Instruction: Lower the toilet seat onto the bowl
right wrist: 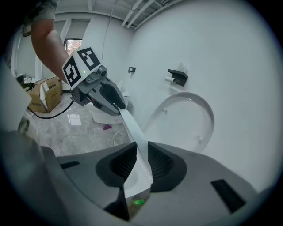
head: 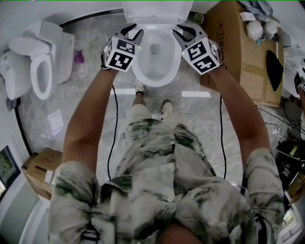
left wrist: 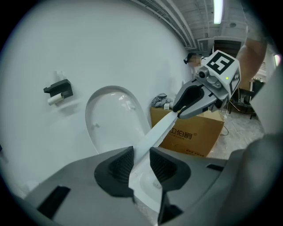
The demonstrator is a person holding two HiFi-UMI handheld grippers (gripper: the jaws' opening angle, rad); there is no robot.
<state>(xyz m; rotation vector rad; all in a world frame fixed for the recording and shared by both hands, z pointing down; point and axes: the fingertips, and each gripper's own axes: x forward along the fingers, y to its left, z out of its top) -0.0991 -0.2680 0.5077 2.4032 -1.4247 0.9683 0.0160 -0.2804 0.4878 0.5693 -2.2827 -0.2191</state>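
Note:
The white toilet seat (head: 138, 66) is held at both sides over the bowl (head: 155, 50). The lid (head: 157, 10) stands upright behind it against the wall. My left gripper (head: 132, 32) is shut on the seat's left side and my right gripper (head: 185, 31) on its right side. In the left gripper view the seat (left wrist: 157, 130) runs edge-on as a white strip from my jaws (left wrist: 141, 161) across to the right gripper (left wrist: 179, 112), with the lid (left wrist: 112, 119) behind. The right gripper view mirrors this: the seat (right wrist: 132, 128) stretches from my jaws (right wrist: 142, 161) to the left gripper (right wrist: 119, 106).
A second toilet (head: 40, 71) stands at the left. A large cardboard box (head: 248, 52) sits close on the right of the bowl, and a smaller box (head: 40, 171) at the lower left. A paper holder (left wrist: 59, 90) is on the wall. My feet (head: 164, 107) are just before the bowl.

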